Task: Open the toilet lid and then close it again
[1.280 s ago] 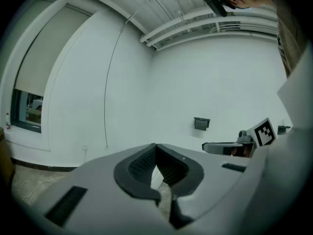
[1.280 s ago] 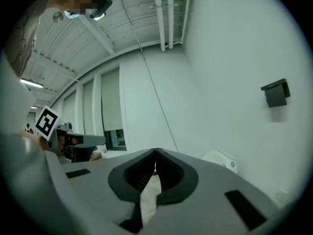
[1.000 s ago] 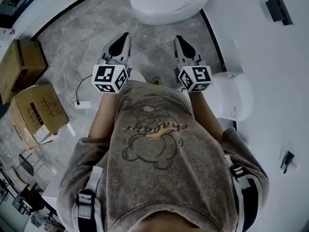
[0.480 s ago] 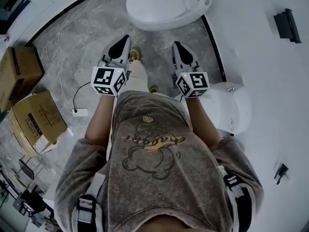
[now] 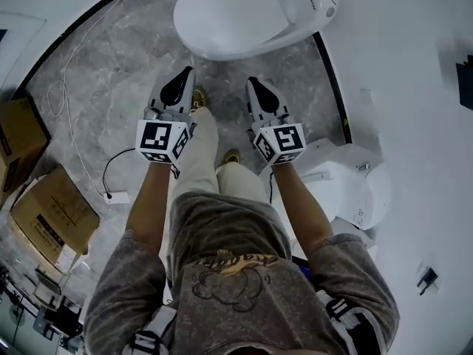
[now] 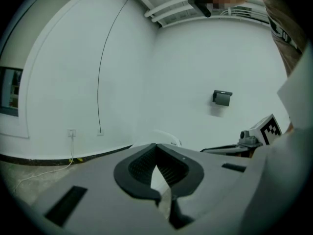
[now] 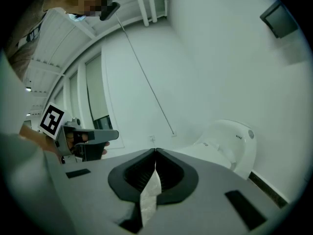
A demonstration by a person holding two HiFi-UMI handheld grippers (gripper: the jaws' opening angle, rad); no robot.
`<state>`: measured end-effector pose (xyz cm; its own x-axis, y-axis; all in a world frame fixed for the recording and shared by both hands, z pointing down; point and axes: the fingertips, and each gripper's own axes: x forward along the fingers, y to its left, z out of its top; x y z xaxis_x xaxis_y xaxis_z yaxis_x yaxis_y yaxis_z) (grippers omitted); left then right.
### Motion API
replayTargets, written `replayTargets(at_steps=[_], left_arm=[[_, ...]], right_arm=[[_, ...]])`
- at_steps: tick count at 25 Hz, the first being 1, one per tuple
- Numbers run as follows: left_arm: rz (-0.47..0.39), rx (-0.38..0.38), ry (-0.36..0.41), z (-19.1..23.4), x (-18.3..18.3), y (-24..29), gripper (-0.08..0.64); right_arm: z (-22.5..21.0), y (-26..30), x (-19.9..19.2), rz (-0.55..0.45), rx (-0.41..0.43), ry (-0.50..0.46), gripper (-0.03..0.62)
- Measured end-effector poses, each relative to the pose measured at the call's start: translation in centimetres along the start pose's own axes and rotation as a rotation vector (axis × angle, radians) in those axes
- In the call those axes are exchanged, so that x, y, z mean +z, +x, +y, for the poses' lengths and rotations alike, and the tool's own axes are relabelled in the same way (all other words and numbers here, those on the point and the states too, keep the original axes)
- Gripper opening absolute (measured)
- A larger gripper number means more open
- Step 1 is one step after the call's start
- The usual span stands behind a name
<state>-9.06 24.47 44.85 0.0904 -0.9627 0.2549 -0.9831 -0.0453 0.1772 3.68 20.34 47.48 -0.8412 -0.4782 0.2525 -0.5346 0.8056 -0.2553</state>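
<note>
Step in hand: the approach. The lid is not yet opened, and neither tool touches the toilet.
Toilet: a white toilet (image 5: 295, 9) stands on the far side of the grey marble floor (image 5: 111, 87), its back end toward the white wall (image 5: 399, 65) on the right.
Toilet lid: the toilet lid (image 5: 236, 9) lies flat and closed over the bowl, its rounded front edge toward the left.
Left tool: the left tool (image 5: 185, 76) is held out ahead of the person, pointing to the far side, near the toilet's front edge but apart from it. Its own view shows the jaws pressed together with nothing between them (image 6: 156, 145).
Right tool: the right tool (image 5: 255, 86) sits just right of the left one, level with it and equally short of the bowl. Its jaws are also together and empty (image 7: 155, 150), and the toilet shows beyond them to the right.
Surroundings: cardboard boxes (image 5: 52, 209) and a loose cable (image 5: 74, 72) lie at the left; a second white rounded fixture (image 5: 355, 180) stands near the right wall, clear of the path.
Next move, as I judge it: bring one tool to the lid's front rim, part its jaws enough to catch the lip or slip a tip beneath it, then swing the lid up and back on its hinge.
Care needed: the lid looks smooth and curved, so a shallow hold may slip.
</note>
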Motion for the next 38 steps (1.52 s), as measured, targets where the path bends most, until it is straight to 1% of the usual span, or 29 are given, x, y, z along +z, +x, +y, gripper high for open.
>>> replayTargets(at_steps=[2, 6, 9, 13, 16, 19, 22, 27, 33, 36, 38], left_arm=[[0.026, -0.016, -0.008, 1.6, -3.1, 2.4, 0.009], [0.081, -0.051, 0.01, 4.2, -9.5, 6.2, 0.009], [0.101, -0.047, 0.0, 6.3, -14.1, 9.0, 0.009], [0.134, -0.034, -0.038, 8.1, -20.2, 11.9, 0.009], [0.154, -0.039, -0.044, 9.4, -23.5, 13.8, 0.009], [0.176, -0.037, -0.038, 10.8, -26.1, 15.2, 0.009], [0.19, -0.022, -0.032, 12.1, -28.1, 16.5, 0.009], [0.212, -0.019, -0.037, 12.7, -30.4, 18.1, 0.009], [0.21, -0.022, -0.044, 12.9, -30.7, 18.6, 0.009], [0.218, -0.024, -0.03, 12.8, -30.4, 18.6, 0.009], [0.21, -0.023, -0.036, 12.8, -30.1, 18.5, 0.009]], right_arm=[[-1.4, 2.7, -3.0, 0.016, -0.016, 0.011, 0.026], [-4.0, 7.5, -9.3, 0.054, -0.048, 0.026, 0.026], [-5.7, 10.5, -13.5, 0.076, -0.063, 0.041, 0.026], [-6.9, 13.2, -19.2, 0.126, -0.068, 0.057, 0.026], [-7.9, 15.6, -22.1, 0.139, -0.078, 0.065, 0.026], [-8.8, 17.4, -23.9, 0.143, -0.085, 0.076, 0.026], [-9.5, 19.0, -25.6, 0.156, -0.081, 0.081, 0.026], [-10.4, 20.3, -27.9, 0.188, -0.076, 0.087, 0.026], [-10.5, 21.1, -27.7, 0.175, -0.081, 0.104, 0.026], [-10.5, 21.1, -27.3, 0.173, -0.085, 0.098, 0.026], [-10.3, 21.1, -26.9, 0.167, -0.083, 0.093, 0.026]])
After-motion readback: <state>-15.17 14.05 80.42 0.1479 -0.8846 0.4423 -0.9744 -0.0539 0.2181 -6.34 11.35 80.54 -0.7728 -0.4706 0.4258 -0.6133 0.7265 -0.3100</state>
